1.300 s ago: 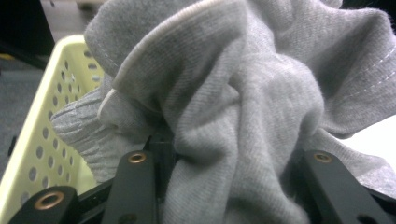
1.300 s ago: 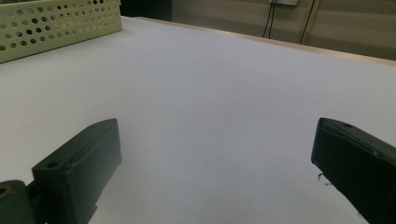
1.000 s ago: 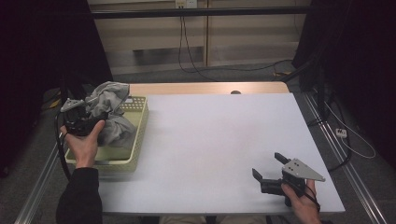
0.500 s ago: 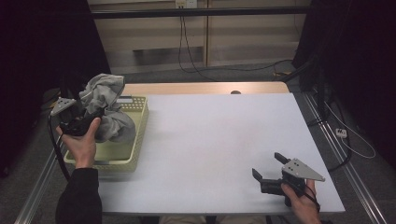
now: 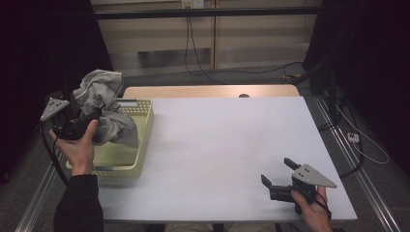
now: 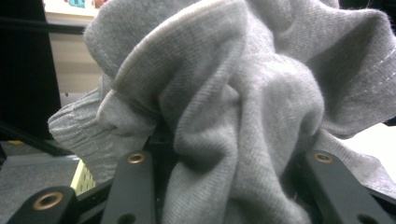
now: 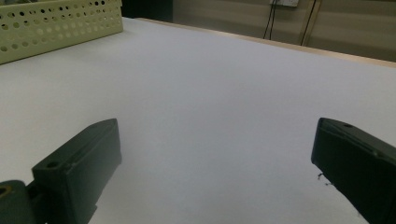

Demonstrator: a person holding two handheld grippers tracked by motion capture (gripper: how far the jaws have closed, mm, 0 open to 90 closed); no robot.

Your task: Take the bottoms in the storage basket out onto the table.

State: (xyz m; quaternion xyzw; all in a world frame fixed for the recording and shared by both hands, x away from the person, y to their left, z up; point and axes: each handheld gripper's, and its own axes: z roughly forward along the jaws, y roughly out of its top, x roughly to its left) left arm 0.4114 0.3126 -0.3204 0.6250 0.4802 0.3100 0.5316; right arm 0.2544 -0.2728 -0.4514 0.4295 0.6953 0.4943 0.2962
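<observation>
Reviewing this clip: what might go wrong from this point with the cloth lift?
The grey garment is bunched between the left gripper jaws, so part may slip free. Its lower folds hang at the yellow basket wall and might snag or tip it. The right gripper sits open far across the table, too distant to help quickly.

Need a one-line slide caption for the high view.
Left gripper lifts a crumpled grey knit garment over a pale yellow perforated plastic basket; right gripper rests open on the white table.
</observation>
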